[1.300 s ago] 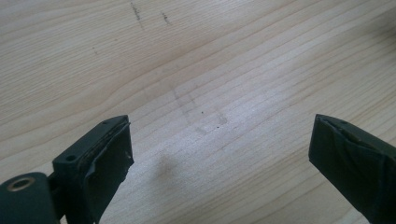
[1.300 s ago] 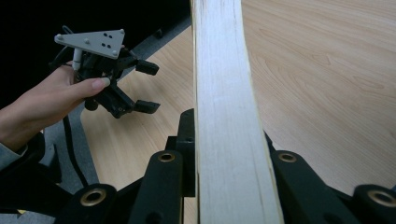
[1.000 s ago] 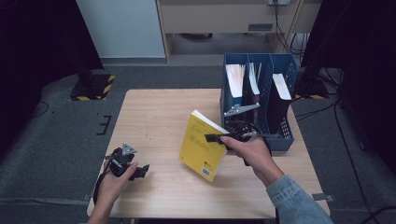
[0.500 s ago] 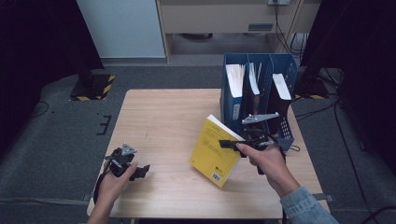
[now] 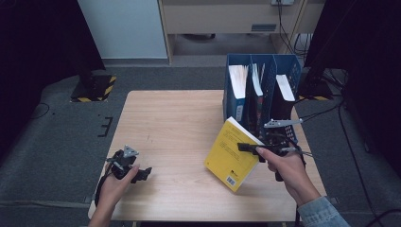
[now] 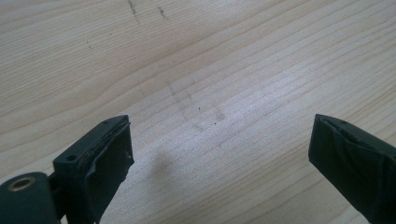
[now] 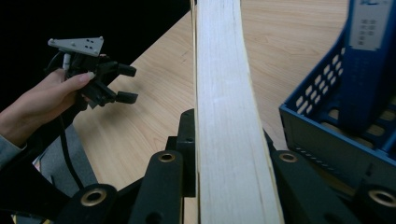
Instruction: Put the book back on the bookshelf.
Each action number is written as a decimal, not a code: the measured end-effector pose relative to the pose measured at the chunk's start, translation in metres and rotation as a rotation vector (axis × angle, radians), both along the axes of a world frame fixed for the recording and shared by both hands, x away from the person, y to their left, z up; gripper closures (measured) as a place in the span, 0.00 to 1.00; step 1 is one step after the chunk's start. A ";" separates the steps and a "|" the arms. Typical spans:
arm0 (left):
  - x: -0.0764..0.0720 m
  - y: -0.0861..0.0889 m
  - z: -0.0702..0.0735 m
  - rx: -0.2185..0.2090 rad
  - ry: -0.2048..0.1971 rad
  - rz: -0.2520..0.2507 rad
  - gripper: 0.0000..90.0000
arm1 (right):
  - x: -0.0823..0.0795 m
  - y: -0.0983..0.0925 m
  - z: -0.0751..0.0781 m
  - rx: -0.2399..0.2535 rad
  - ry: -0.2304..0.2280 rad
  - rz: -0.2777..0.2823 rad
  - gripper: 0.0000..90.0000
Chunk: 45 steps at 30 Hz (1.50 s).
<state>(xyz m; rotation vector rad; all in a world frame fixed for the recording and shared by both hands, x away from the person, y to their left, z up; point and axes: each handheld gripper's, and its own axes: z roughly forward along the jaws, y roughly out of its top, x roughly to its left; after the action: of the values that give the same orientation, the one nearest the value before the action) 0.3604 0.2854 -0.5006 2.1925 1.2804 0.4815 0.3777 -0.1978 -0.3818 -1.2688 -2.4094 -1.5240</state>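
Your right gripper [image 5: 249, 147] clamps the yellow book [image 5: 232, 153] near the desk's right edge, beside the blue file rack [image 5: 262, 85]; tilted, it may snag a divider. Your left gripper [image 5: 137, 174] rests with fingers wide.

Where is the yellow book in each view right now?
High view: the book is right of centre, tilted, clamped by the right gripper near the blue file rack.
Right gripper view: its page edge runs up the middle between the jaws.
Left gripper view: not in it; bare table.
Shared landmark: the rack.
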 end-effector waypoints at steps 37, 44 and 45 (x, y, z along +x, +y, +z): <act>0.000 0.002 0.000 -0.005 0.006 0.014 0.06 | -0.010 -0.061 0.051 0.060 -0.027 -0.119 0.82; 0.000 0.004 0.000 -0.003 0.008 0.016 0.06 | -0.008 -0.065 0.065 0.055 -0.038 -0.130 0.82; 0.000 0.004 0.000 -0.003 0.008 0.017 0.06 | -0.007 -0.066 0.067 0.056 -0.039 -0.133 0.82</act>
<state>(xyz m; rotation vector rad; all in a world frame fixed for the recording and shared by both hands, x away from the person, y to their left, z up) 0.3603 0.2892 -0.5009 2.1847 1.3044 0.4780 0.3704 -0.2634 -0.3144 -1.4270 -2.3303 -1.6521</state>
